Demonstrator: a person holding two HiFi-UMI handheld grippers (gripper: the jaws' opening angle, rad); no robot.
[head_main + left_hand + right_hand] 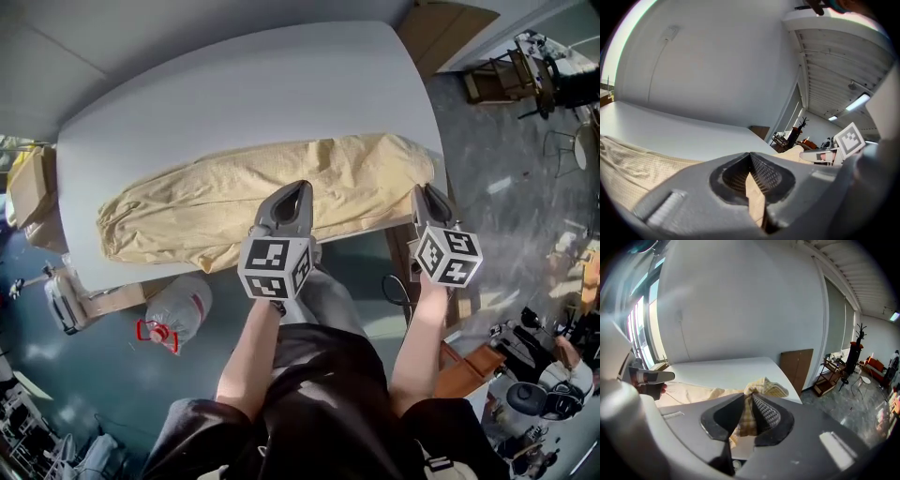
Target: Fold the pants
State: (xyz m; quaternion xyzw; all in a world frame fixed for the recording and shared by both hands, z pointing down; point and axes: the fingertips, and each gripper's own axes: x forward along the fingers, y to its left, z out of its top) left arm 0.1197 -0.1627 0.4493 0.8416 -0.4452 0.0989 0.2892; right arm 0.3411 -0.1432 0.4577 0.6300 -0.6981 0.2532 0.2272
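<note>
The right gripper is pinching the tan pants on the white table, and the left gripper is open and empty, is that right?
Not quite. The left gripper is not open and empty: the left gripper view shows its jaws shut on a fold of the tan pants. The right gripper does pinch the pants on the white table.

Bright daylight washes the white surface (234, 94) and the pants (281, 197), whose creases cast soft shadows; sunlit patches glare on the floor (511, 187). Both gripper views are fisheye, with black corners and bent walls; the window (641, 329) blows out
</note>
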